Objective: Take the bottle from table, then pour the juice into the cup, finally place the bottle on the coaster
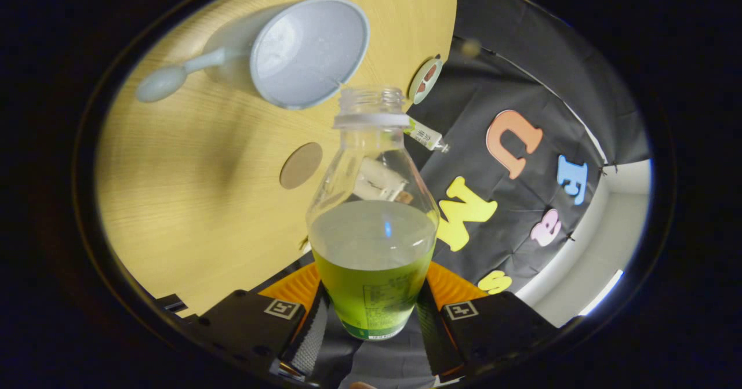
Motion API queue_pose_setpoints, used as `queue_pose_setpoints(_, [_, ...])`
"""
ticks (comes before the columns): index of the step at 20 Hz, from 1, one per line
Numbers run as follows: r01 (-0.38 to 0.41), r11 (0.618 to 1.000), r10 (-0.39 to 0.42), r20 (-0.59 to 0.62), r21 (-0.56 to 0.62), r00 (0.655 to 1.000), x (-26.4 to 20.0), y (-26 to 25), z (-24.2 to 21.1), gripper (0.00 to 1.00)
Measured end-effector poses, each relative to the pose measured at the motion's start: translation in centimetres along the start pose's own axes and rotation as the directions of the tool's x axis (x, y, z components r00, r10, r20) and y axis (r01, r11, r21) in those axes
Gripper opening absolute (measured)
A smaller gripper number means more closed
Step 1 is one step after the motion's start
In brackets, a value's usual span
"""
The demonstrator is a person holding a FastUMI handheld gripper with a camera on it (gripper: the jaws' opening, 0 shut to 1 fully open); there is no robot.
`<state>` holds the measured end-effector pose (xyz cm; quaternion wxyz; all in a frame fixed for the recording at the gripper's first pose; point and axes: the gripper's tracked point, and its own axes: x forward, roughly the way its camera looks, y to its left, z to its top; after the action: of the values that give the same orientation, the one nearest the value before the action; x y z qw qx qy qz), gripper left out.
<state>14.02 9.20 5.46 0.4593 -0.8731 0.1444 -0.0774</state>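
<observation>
Gripper view looks along the two fingers, and both of them press on the lower body of one clear bottle [373,226], so the gripper [371,319] is clamped on it. The bottle's base is hidden between the fingers and its label is too small and bent by the glass to make out. Its neck is uncapped, and green juice [371,293] fills roughly the lower part — the upper part is empty and see-through.

Beyond the bottle's mouth stands one pale blue cup [310,50] on the wooden table [191,203], well in from the table's edge. The mouth of the bottle sits just beside the cup's rim in this view, but I cannot tell if they touch or how high the bottle is held. A handle with a rounded end [162,82] sticks out from the cup's side; the far wall of the cup is hidden behind its own rim.

There is one round brown coaster [301,165] lying flat on the table, near the bottle's shoulder. One small round object [425,79] sits at the table's edge next to the cloth wall — it is too distorted to name. A thin tube-like thing [426,135] shows just behind the bottle's neck, partly hidden by it.
</observation>
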Motion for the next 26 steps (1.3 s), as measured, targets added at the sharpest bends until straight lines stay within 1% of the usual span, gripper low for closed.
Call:
queue_pose_setpoints(11, [0.048,0.999,-0.048,-0.002,-0.021,0.999,-0.15,-0.81,0.80,0.76])
queue_pose_setpoints(19, [0.041,0.999,-0.041,-0.003,-0.021,0.999,-0.22,-0.54,0.93,0.76])
queue_pose_setpoints(23, [0.042,0.999,-0.042,0.007,0.015,0.999,-0.25,-0.45,0.67,0.76])
queue_pose_setpoints(26, [0.024,0.997,-0.026,0.027,0.077,0.999,0.06,-0.04,0.34,0.76])
